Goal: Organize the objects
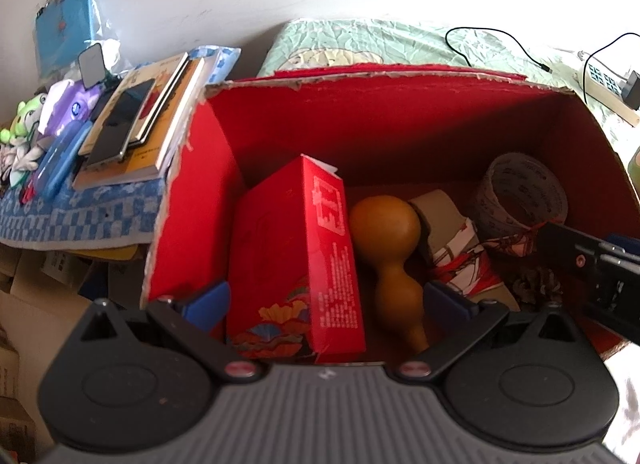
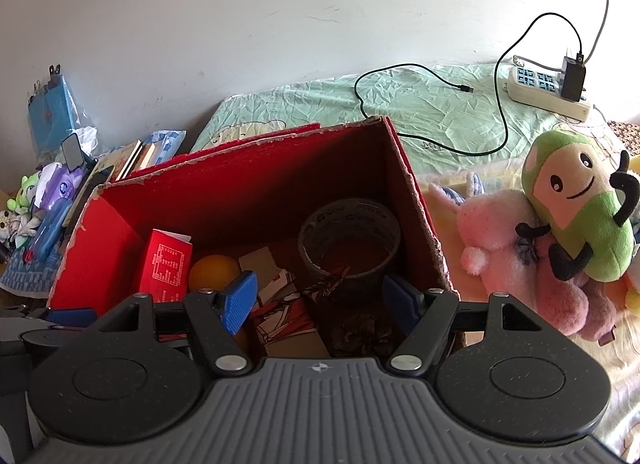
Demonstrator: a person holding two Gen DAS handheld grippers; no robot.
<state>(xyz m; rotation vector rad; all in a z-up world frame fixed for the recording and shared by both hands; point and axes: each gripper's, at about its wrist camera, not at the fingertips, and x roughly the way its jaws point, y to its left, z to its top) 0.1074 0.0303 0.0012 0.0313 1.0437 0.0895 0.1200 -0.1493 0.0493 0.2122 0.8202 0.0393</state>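
An open red cardboard box (image 1: 360, 124) (image 2: 240, 192) stands on the bed. Inside it are a red carton (image 1: 288, 256) (image 2: 166, 260) leaning at the left, a brown gourd (image 1: 386, 232) (image 2: 214, 268), an illustrated packet (image 1: 460, 260) (image 2: 284, 312), a tape roll (image 1: 520, 196) (image 2: 348, 240) and a pine cone (image 1: 534, 284) (image 2: 360, 332). My left gripper (image 1: 326, 300) hovers open over the carton and gourd, pads clear of both. Over the packet and pine cone, my right gripper (image 2: 320, 300) is open and holds nothing.
Two plush toys, one pink (image 2: 520, 256) and one green (image 2: 580, 208), lie right of the box. A power strip (image 2: 548, 92) and black cable (image 2: 432, 76) rest on the green sheet. Books (image 1: 136, 124) and small items crowd a side table with a blue chequered cloth (image 1: 80, 212) to the left.
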